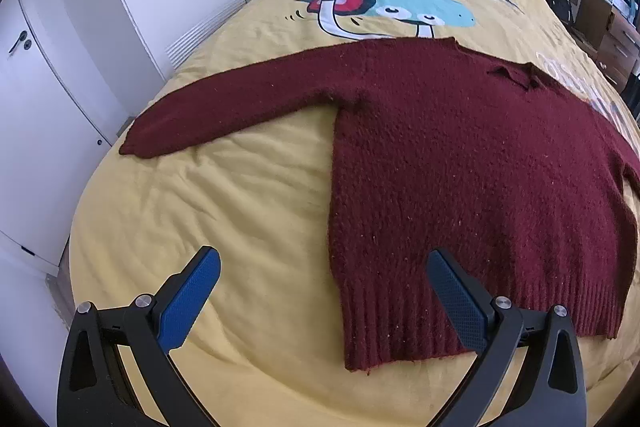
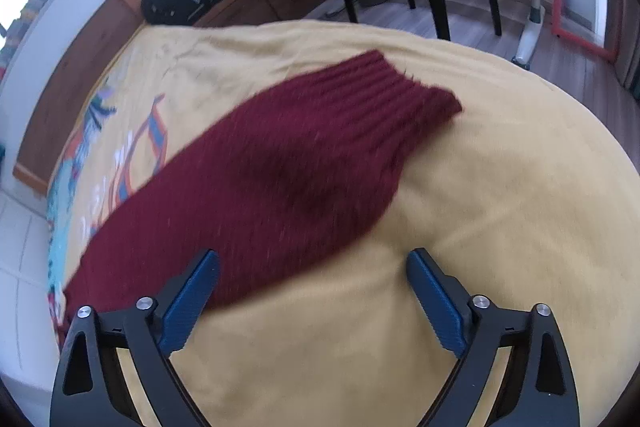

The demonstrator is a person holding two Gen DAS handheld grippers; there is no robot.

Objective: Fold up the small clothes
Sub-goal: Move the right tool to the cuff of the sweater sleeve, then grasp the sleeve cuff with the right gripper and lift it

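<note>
Burgundy sweater [image 1: 460, 155] flat on bedspread [image 1: 224, 203], hem beneath left claw [image 1: 324, 259] (wide open, empty), sleeve ahead of right claw [image 2: 312, 259], likewise.

The dark red knitted sweater [image 1: 460, 167] lies flat and spread out on the yellow bed cover [image 1: 208, 227]. One sleeve [image 1: 224, 107] sticks straight out to the side on the cover. Its ribbed bottom edge [image 1: 440, 323] is near the cover's front. The other sleeve [image 2: 288, 179] lies flat too, ribbed cuff [image 2: 400, 95] at the end.
</note>
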